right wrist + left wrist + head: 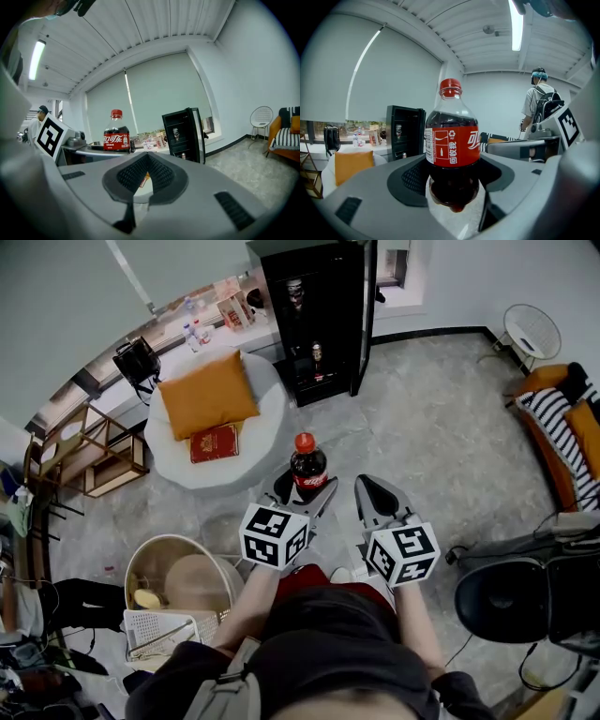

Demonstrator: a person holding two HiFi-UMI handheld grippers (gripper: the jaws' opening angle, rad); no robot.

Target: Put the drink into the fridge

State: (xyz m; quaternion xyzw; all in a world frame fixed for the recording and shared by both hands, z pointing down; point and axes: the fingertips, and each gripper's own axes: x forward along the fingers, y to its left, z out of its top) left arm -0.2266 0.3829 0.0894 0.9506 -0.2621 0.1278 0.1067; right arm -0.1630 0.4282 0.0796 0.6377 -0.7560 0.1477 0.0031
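Note:
A cola bottle (307, 468) with a red cap and red label stands upright between the jaws of my left gripper (302, 495), which is shut on its lower body. In the left gripper view the bottle (452, 145) fills the middle, held by the gripper (452, 180). My right gripper (380, 498) is just to the right of it, shut with nothing held; its pads (159, 173) meet at the tip. The black fridge (314, 320) stands ahead across the floor with its door open and a few items on its shelves. It also shows as the fridge (404, 131) and the fridge (183, 136).
A round white pouf (267, 395) left of the fridge carries an orange cushion (208, 393) and a red book (215, 442). A round basket (178, 577) sits at my left, a black chair (511, 601) at my right. An orange sofa (562, 418) stands far right. A person (540, 101) stands behind.

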